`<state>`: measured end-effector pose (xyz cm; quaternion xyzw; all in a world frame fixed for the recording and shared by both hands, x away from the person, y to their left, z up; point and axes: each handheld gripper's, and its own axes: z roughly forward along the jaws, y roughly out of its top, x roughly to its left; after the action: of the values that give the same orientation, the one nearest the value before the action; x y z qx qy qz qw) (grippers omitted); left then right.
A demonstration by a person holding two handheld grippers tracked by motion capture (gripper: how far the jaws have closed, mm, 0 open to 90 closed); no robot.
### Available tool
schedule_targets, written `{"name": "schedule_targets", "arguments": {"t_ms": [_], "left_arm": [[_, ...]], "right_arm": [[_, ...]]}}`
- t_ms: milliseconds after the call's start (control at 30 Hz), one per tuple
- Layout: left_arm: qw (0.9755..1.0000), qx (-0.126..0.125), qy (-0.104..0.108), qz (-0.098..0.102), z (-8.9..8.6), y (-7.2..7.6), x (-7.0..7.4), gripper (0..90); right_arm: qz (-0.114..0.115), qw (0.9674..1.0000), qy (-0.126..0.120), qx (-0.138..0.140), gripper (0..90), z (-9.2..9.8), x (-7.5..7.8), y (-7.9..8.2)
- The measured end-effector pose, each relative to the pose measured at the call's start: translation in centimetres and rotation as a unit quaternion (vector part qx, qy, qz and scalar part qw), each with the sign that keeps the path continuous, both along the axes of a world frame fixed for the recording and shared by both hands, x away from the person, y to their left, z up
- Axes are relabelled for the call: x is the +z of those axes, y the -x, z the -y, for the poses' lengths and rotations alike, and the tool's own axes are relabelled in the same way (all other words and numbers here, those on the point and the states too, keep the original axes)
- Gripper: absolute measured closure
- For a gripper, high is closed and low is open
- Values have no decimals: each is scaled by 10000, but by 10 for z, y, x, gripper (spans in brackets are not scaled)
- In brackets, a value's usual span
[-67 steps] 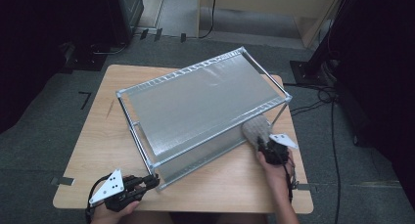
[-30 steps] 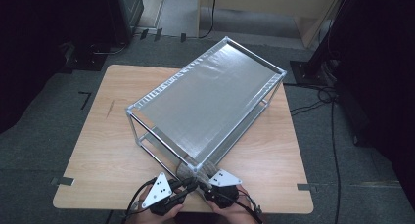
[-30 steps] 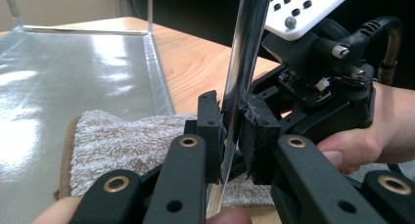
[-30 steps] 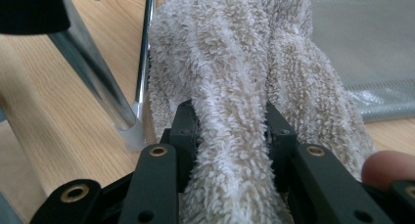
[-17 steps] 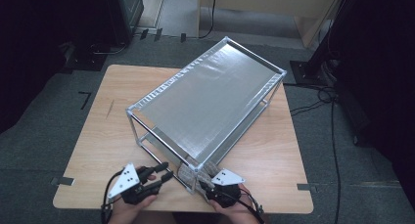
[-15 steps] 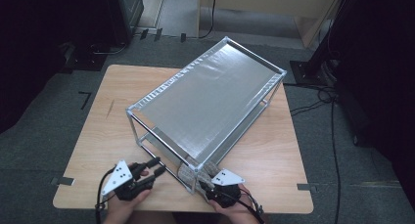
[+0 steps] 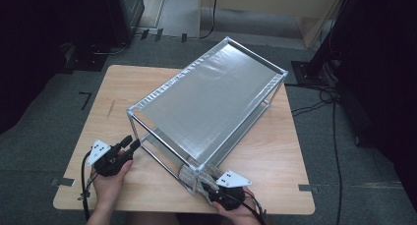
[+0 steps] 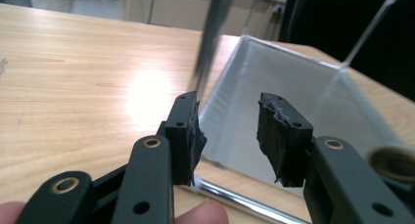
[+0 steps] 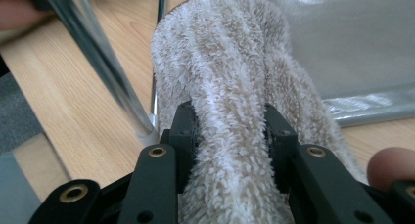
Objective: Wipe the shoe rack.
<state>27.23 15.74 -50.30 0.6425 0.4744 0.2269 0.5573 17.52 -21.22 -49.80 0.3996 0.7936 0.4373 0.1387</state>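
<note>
At the near left of the surface (image 7: pixel 118 82), your left claw (image 7: pixel 132 142) now stands away from the near corner post of the metal rack (image 7: pixel 211 95), where it sat beside the right claw a second ago. Its jaws have just been opening and now they are apart, with nothing between them; in the left gripper view they point at the lower shelf and at the bottom rail by the left corner of the rack. Your right claw (image 9: pixel 230 131) has kept its place at the near corner and is clamped on the rolled towel (image 9: pixel 230 77), which lies against the corner post, partly under the top shelf and just beside the lower shelf.

So the rack is released on the left side, and the towel is the only thing you hold. I judge that the wiping of the frame near this corner can go on with the right claw alone, while the left claw is free to take a new hold, maybe on the left corner post, to steady the rack.
</note>
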Motion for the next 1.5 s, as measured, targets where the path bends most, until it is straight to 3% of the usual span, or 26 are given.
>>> {"name": "schedule_targets", "arguments": {"t_ms": [67,233,300,600,967,1100,1333,1500], "left_arm": [[9999,66,-129,-9,2,-8,-2,610],[9997,189,-45,-157,0,-19,-8,722],[9997,149,-111,-129,-1,-21,-8,761],[9991,254,-344,0,3,-20,-9,783],[9992,211,-347,28,3,-19,-10,789],[9992,213,-342,27,4,-19,-10,791],[9992,210,-350,39,4,-19,-10,792],[9992,194,-339,42,4,-19,-10,792]], "right_arm": [[43,10000,-43,5,658,2,4,2],[280,9991,-261,208,656,7,13,10],[449,9981,-281,309,655,7,18,13],[752,9960,-367,316,653,14,39,22],[1145,9913,-617,215,642,23,70,29],[1205,9903,-677,160,643,26,74,30],[1012,9929,-574,238,643,24,63,27],[590,9964,-473,375,643,23,38,18]]}}
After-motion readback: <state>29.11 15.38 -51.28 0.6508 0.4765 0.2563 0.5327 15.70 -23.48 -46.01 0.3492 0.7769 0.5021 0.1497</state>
